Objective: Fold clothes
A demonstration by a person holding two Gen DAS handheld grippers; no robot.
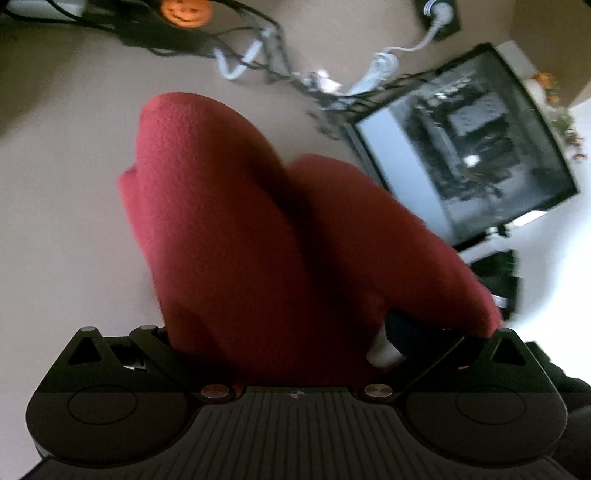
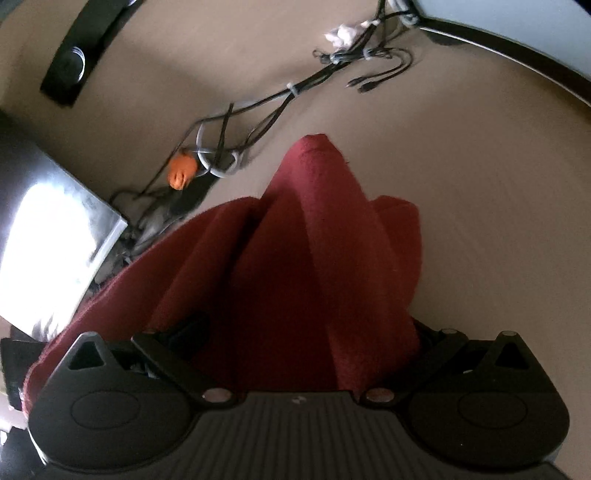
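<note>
A dark red fleece garment point(image 1: 236, 229) hangs bunched in long folds from my left gripper point(image 1: 280, 343), which is shut on it. The cloth covers the fingers, with only a black and white tip point(image 1: 386, 350) showing at the right. In the right wrist view the same red garment point(image 2: 306, 258) drapes out of my right gripper point(image 2: 295, 343), which is shut on it too, its fingers buried in the fabric. The garment is lifted above the beige surface point(image 1: 66, 206), and its lower ends point away from both cameras.
Tangled cables point(image 2: 266, 107) and an orange pumpkin toy point(image 2: 181, 171) lie on the beige surface point(image 2: 480, 184). A glass-sided computer case point(image 1: 476, 147) stands at the right of the left wrist view, near a white power strip point(image 1: 380, 66). The pumpkin toy point(image 1: 184, 13) is far off.
</note>
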